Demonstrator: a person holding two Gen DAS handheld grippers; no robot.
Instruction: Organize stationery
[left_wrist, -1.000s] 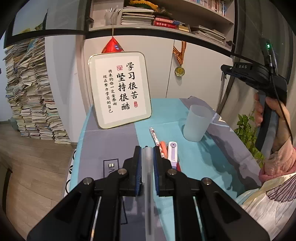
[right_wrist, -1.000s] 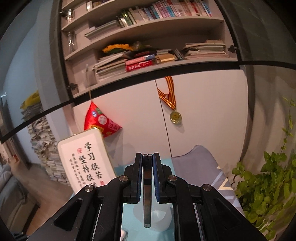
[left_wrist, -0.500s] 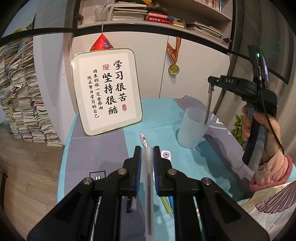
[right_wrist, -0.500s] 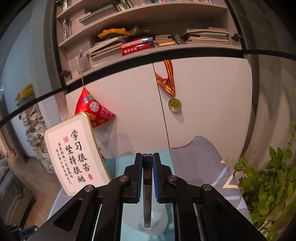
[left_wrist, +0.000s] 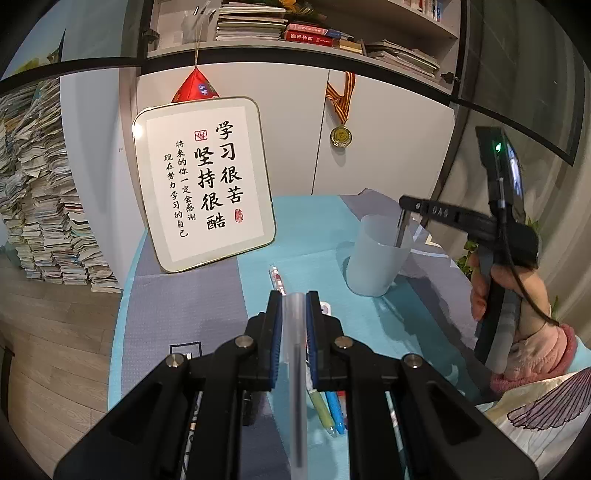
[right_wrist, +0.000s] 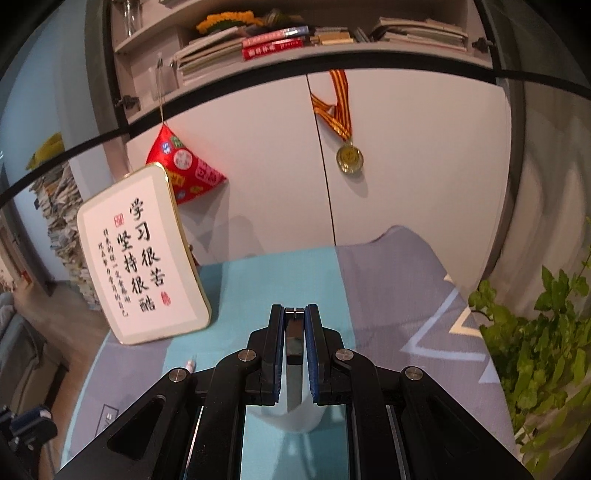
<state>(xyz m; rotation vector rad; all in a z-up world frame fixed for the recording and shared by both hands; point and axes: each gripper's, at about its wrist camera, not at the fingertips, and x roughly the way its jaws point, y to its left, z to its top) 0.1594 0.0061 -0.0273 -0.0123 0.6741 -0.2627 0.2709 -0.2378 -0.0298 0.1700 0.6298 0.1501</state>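
Fingers (right_wrist: 280, 347) clamp a dark pen (right_wrist: 294, 369), tip inside the cup (left_wrist: 380, 258) rim.

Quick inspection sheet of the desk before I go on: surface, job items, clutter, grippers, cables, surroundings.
Surface: tablecloth, teal and grey.
Job's things: cup upright; loose pens near the front edge.
Clutter: framed sign leaning at the back.
Grippers: left gripper shut on a clear pen; right gripper shut on a dark pen, its tip in the cup.
Cables: black cable on the right gripper.
Surroundings: bookshelf, medal, plant, paper stack.
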